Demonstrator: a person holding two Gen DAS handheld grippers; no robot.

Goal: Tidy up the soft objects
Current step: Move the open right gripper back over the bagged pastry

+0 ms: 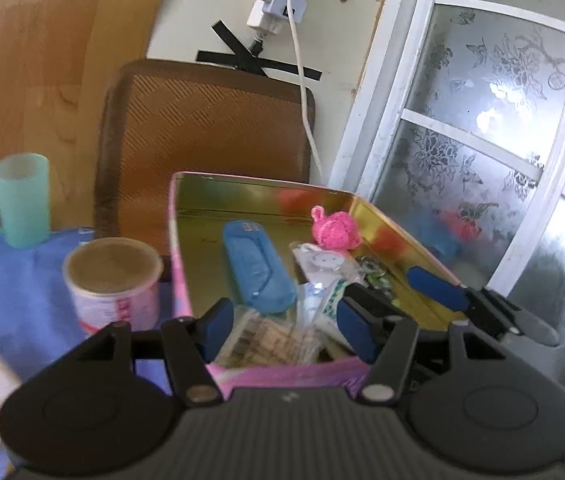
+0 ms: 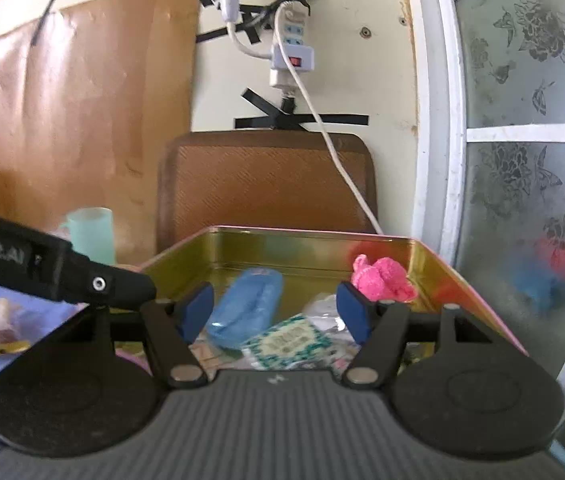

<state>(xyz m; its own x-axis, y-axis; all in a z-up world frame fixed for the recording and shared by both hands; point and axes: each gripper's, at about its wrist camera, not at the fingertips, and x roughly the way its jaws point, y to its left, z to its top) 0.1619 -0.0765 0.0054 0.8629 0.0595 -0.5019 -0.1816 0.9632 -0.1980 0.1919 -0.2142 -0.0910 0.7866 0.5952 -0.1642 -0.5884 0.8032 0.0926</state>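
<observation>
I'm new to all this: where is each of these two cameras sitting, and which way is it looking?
Left wrist view: sits on the left gripper, looking along its blue-padded fingers into the gold-lined tin; the right gripper shows over the tin's right side.
Right wrist view: sits on the right gripper, looking nearly level over the same tin toward the wall; the left gripper's black body crosses at left.
Shared: tin, blue case, pink knitted toy, green mug, brown chair back.
</observation>
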